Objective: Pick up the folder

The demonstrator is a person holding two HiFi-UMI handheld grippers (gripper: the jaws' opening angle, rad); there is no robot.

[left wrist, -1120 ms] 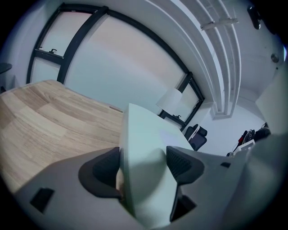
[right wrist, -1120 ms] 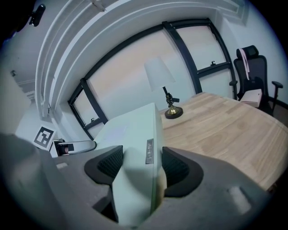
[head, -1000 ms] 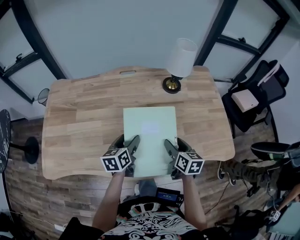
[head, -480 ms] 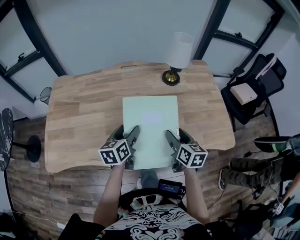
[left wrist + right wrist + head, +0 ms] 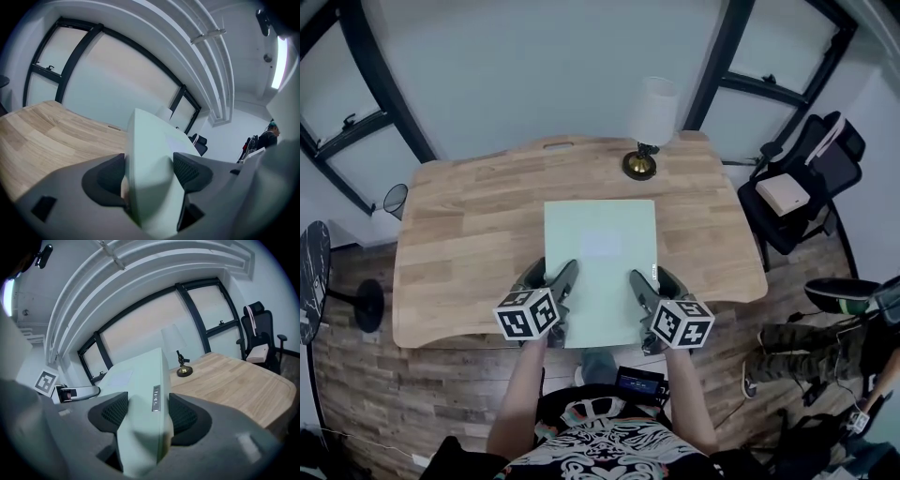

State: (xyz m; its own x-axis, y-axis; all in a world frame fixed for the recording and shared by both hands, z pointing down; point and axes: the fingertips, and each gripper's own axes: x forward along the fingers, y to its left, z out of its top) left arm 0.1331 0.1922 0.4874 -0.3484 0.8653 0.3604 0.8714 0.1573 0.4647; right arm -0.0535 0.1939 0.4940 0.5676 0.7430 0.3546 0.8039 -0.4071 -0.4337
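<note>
- Head view: a pale green folder (image 5: 600,258) sits lengthwise over the middle of the wooden desk (image 5: 459,234). Its near end reaches past the front edge, and a lamp (image 5: 649,117) stands well behind it.
- The left tongs (image 5: 557,287) pinch its left long edge and the right tongs (image 5: 643,289) its right, both close to the near end.
- The left gripper view and right gripper view each show jaws clamped on the thin edge.
- The folder looks light and fairly stiff, with no sag between the grips.
- Its smooth cover is likely slippery. Held so near one end, the far end may droop, so level, matched hands seem wise.
</note>
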